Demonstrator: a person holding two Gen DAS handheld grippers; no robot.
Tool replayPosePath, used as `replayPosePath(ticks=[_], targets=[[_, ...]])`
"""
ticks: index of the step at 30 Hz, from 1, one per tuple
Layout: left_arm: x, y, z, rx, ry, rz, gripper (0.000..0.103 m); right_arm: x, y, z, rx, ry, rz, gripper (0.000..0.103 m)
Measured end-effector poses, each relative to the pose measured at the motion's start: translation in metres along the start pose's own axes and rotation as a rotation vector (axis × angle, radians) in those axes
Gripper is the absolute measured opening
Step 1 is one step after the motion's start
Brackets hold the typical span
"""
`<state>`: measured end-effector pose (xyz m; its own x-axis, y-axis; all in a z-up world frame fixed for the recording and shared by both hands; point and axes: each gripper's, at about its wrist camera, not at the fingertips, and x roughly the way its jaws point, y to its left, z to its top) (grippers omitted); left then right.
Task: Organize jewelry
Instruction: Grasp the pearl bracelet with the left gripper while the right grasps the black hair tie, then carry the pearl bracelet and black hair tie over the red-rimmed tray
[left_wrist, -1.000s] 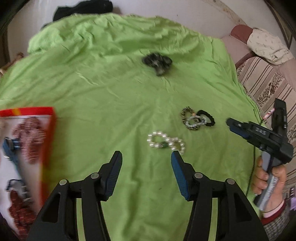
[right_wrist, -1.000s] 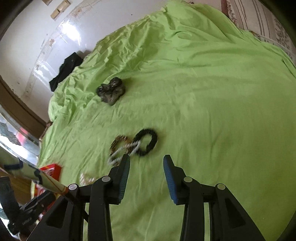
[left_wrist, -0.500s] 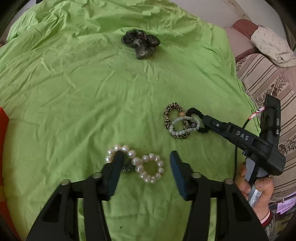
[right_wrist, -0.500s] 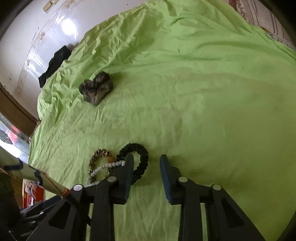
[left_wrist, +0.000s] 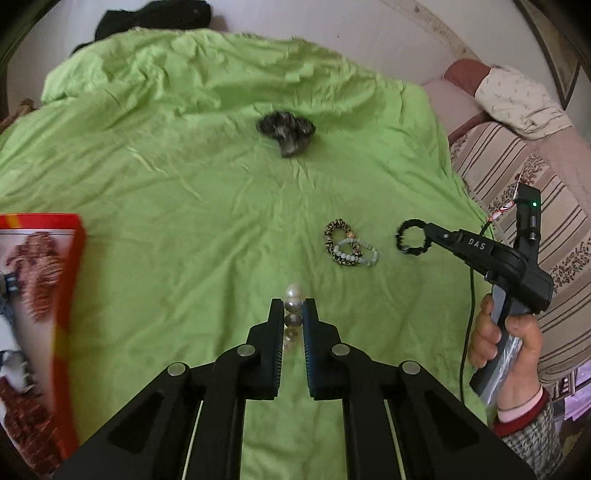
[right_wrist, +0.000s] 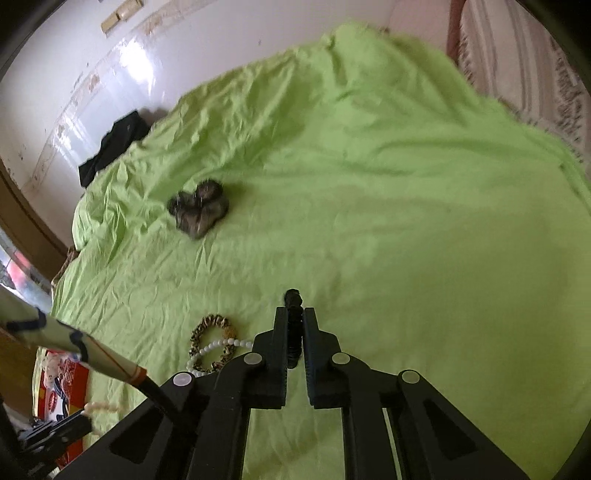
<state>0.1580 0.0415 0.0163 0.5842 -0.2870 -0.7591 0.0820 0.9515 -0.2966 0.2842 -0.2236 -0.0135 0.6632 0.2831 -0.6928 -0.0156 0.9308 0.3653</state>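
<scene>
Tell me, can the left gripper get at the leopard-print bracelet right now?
Probably not yet: the left gripper is shut on the pearl bracelet. The leopard-print bracelet lies uncovered on the green sheet, tangled with a pale bead bracelet.

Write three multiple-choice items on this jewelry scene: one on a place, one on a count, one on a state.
1. Where is the black bracelet?
A. in the right gripper
B. on the red box
C. under the sheet

2. How many bracelets lie together on the green sheet?
A. five
B. two
C. none

3. The left gripper is:
A. wide open
B. out of view
C. shut on the pearl bracelet

Key: 1 A, its ring hangs from the closed tips. 2 B, leopard-print bracelet and pale bead bracelet overlap. 3 C, pearls sit between the fingers.
</scene>
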Motion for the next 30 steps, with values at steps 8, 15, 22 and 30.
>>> replayPosePath(ticks=[8,15,22,30], targets=[[-0.032,0.018,-0.01,-0.029,-0.03,0.032,0.009,-0.012,0.033,-0.003,-0.032,0.009,0.114,0.008],[-0.07,0.034,-0.014,-0.054,-0.089,0.03,0.01,-0.019,0.055,-0.018,-0.09,0.023,0.132,0.008],[-0.109,0.044,-0.024,0.013,-0.196,0.156,0.01,-0.042,0.076,-0.039,-0.121,0.022,0.166,0.008],[-0.14,0.08,-0.03,0.019,-0.256,0.2,0.01,-0.06,0.116,-0.084,-0.17,0.044,0.215,0.008]])
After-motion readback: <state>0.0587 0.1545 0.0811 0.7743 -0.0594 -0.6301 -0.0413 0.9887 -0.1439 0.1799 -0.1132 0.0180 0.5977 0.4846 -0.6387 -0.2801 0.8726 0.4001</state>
